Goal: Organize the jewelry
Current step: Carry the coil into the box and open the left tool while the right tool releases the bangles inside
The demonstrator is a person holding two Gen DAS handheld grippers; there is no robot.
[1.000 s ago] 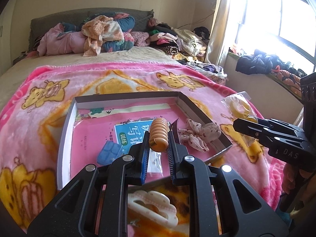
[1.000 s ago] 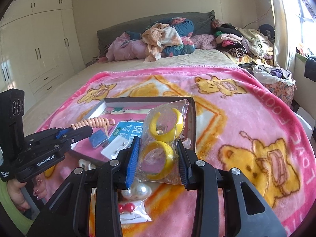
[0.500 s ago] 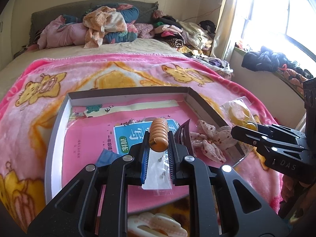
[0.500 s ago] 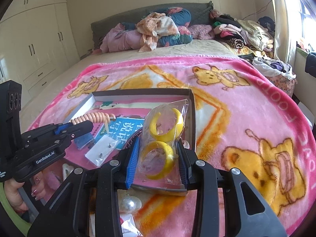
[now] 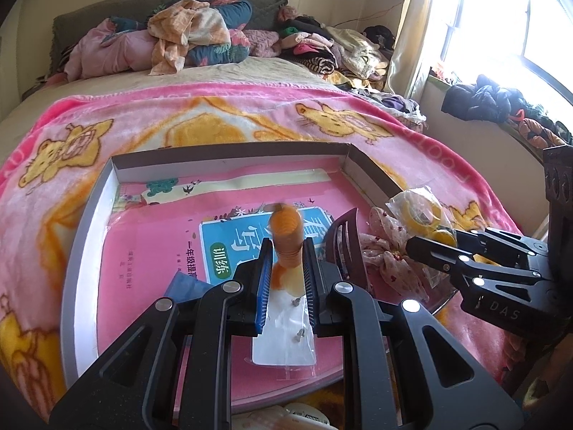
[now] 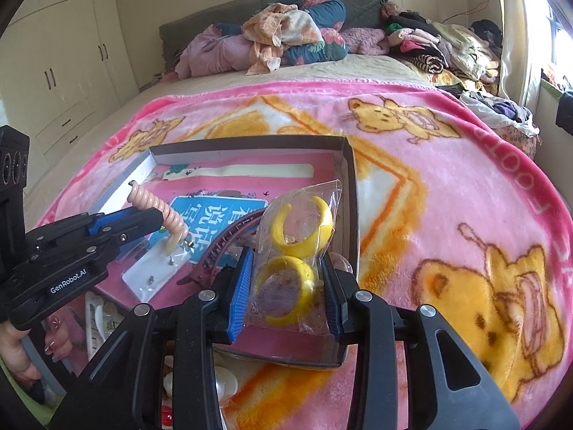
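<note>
Jaws, left: my left gripper (image 5: 284,251) clamps the coiled hair tie (image 5: 285,229) over the box (image 5: 77,251).
Jaws, right: my right gripper (image 6: 286,279) pinches the bag of yellow rings (image 6: 299,251) above the box's near right corner.
Room: blanket (image 6: 447,186) open to the right.

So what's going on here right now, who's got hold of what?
A person holds a gripper in each hand over a shallow box on the pink blanket. The left gripper is shut on a peach spiral hair tie that comes with a clear packet of small studs. The right gripper is clamped on a clear bag of yellow rings. Both items hang above the box, which already holds a dark hair comb and a floral scrunchie.
</note>
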